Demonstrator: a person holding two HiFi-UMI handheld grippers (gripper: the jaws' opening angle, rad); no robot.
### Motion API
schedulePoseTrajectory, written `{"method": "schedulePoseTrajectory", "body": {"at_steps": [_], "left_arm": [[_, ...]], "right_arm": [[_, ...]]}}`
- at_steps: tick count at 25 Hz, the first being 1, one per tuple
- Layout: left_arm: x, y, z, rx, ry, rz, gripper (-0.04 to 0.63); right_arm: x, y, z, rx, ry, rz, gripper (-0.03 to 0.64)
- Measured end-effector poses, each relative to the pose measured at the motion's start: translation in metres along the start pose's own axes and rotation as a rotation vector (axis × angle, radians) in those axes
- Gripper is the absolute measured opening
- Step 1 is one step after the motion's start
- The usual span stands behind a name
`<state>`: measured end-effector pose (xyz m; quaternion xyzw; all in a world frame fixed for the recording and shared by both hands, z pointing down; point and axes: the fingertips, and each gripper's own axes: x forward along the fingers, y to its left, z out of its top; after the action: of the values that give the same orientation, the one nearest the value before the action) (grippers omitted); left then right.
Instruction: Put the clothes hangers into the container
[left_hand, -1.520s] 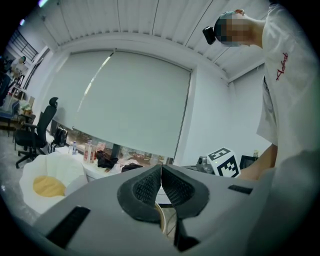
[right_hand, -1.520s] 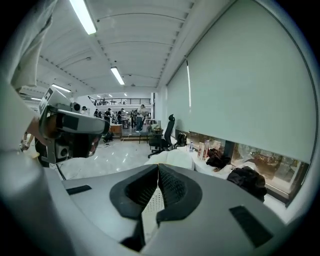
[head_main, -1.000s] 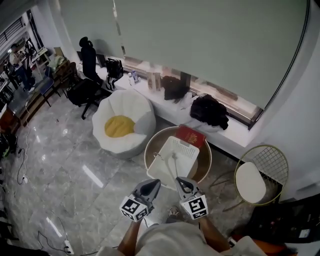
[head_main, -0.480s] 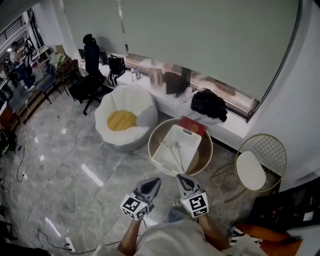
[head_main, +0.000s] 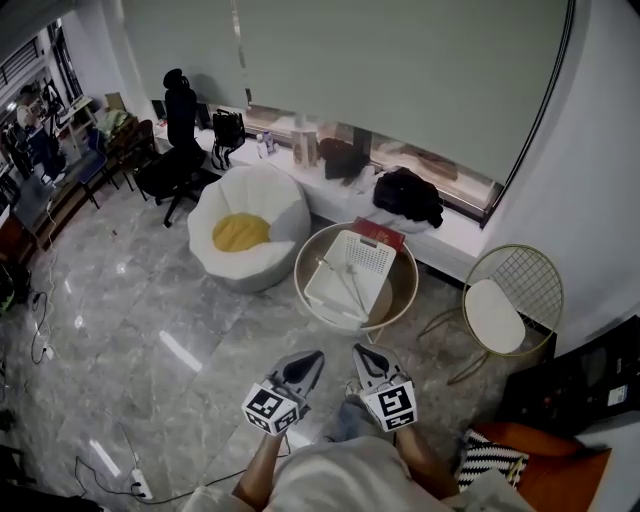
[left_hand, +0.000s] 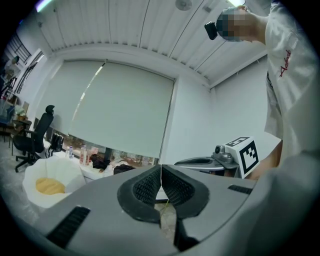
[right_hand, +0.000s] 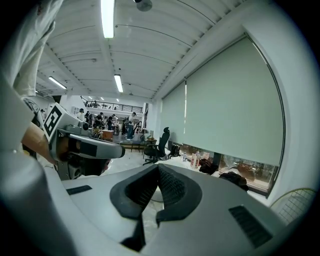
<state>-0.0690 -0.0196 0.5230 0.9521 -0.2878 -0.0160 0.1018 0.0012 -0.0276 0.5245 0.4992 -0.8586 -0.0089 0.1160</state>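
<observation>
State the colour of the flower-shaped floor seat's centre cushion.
Yellow centre cushion on the white flower-shaped floor seat; the head view shows it best.

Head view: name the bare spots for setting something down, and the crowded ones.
Bare: the marble floor in front of the white beanbag chair; a narrow crescent of the round table on its right, toward the gold wire chair. Crowded: the rest of the tabletop, under the white basket and a red box; the window ledge, with dark bags.
</observation>
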Motion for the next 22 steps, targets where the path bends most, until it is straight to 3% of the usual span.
{"method": "schedulePoseTrajectory", "body": {"at_steps": [14, 22], "left_arm": [[-0.050, -0.068, -0.017, 0.012, 0.003, -0.035, 0.029], [-0.061, -0.090, -0.026, 0.014, 0.005, -0.046, 0.029]], "right_arm": [[-0.069, 0.054, -0.003, -0.010, -0.011, -0.032, 0.029], [-0.095, 0.063, -0.007, -0.017, -0.010, -0.049, 0.029]]}}
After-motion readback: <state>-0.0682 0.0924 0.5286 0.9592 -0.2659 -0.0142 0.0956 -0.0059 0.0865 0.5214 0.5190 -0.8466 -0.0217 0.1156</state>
